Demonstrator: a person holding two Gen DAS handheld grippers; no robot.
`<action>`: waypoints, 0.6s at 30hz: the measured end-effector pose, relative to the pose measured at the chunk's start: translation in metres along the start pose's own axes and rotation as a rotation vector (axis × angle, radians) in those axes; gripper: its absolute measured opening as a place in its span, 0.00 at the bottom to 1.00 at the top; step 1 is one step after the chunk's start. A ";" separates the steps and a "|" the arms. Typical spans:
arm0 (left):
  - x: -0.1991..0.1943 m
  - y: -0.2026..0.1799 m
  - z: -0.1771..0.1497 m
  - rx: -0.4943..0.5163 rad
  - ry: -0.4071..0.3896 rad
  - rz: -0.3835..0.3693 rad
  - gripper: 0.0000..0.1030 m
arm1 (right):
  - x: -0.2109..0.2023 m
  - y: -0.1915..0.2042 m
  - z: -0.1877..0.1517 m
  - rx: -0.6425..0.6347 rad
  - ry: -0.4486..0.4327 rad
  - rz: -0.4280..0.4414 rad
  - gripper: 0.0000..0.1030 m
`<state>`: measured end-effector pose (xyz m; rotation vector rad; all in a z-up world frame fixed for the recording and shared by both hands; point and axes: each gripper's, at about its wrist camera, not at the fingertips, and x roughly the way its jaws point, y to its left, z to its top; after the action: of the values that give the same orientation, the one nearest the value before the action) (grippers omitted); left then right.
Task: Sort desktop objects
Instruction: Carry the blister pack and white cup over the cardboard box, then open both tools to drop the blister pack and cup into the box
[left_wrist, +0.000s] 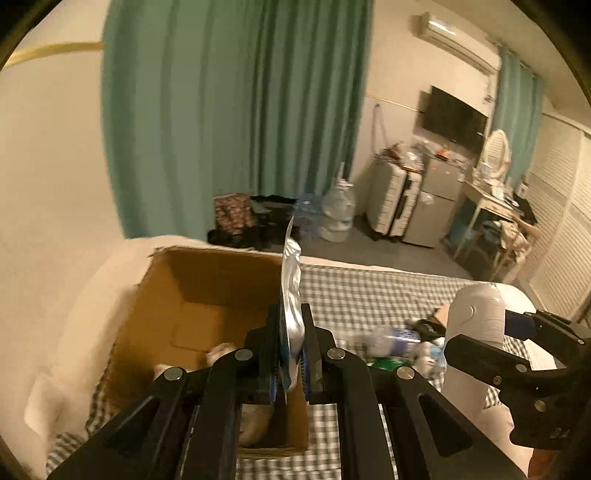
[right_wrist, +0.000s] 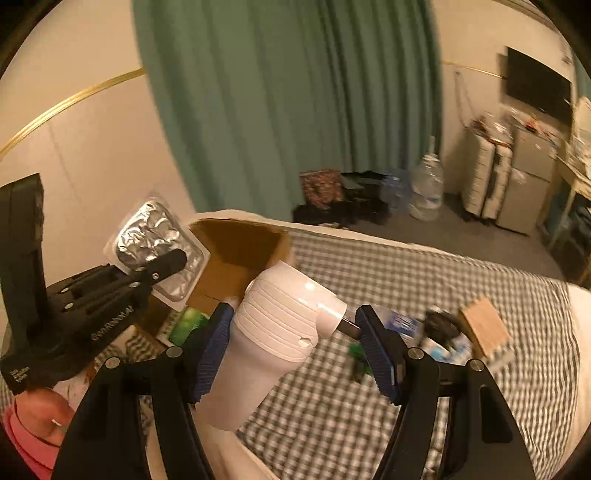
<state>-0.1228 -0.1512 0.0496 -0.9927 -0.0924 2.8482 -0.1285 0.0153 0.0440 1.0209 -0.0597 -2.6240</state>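
In the left wrist view, a bed covered in a grey-and-white checked sheet (left_wrist: 369, 291) is seen below the left gripper (left_wrist: 290, 354). An open cardboard box (left_wrist: 207, 291) stands on the bed at the left, beside a white pillow (left_wrist: 85, 306). The jaws are closed on a flat foil blister pack (left_wrist: 291, 288), held edge-on and upright at the box's right rim. At the right, the right gripper (left_wrist: 491, 343) is seen gripping a white handheld appliance (left_wrist: 476, 314). A blurred cluster of small items (left_wrist: 399, 343), a clear plastic bottle among them, lies on the sheet between the two grippers. Beyond the bed, a green curtain (left_wrist: 236, 110), large water jugs (left_wrist: 336, 214), a white suitcase (left_wrist: 391, 206), a small grey fridge (left_wrist: 439, 199), a wall-mounted television (left_wrist: 452, 114) and an air conditioner (left_wrist: 454, 37) are visible.

In the right wrist view, the jaws of the right gripper (right_wrist: 291, 343) stand wide around the white handheld appliance (right_wrist: 273, 332), one blue pad against its body and the other at its dark nozzle tip. It is held above the checked sheet (right_wrist: 406, 280). At the left, the foil blister pack (right_wrist: 155, 240) is shown flat-on in the left gripper (right_wrist: 162, 262), in front of the box (right_wrist: 240, 243). A wooden block (right_wrist: 484, 328) lies among the blurred items at the right. The curtain (right_wrist: 295, 103) and the television (right_wrist: 539, 88) appear behind.
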 end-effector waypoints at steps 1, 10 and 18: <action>0.002 0.008 -0.001 -0.011 0.004 0.011 0.09 | 0.007 0.009 0.002 -0.010 0.005 0.012 0.66; 0.038 0.059 -0.019 -0.091 0.079 0.057 0.09 | 0.077 0.062 0.012 -0.070 0.097 0.099 0.66; 0.058 0.079 -0.045 -0.089 0.145 0.100 0.15 | 0.128 0.092 0.008 -0.093 0.178 0.091 0.66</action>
<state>-0.1479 -0.2210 -0.0289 -1.2521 -0.1613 2.8720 -0.1959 -0.1128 -0.0194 1.1850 0.0556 -2.4199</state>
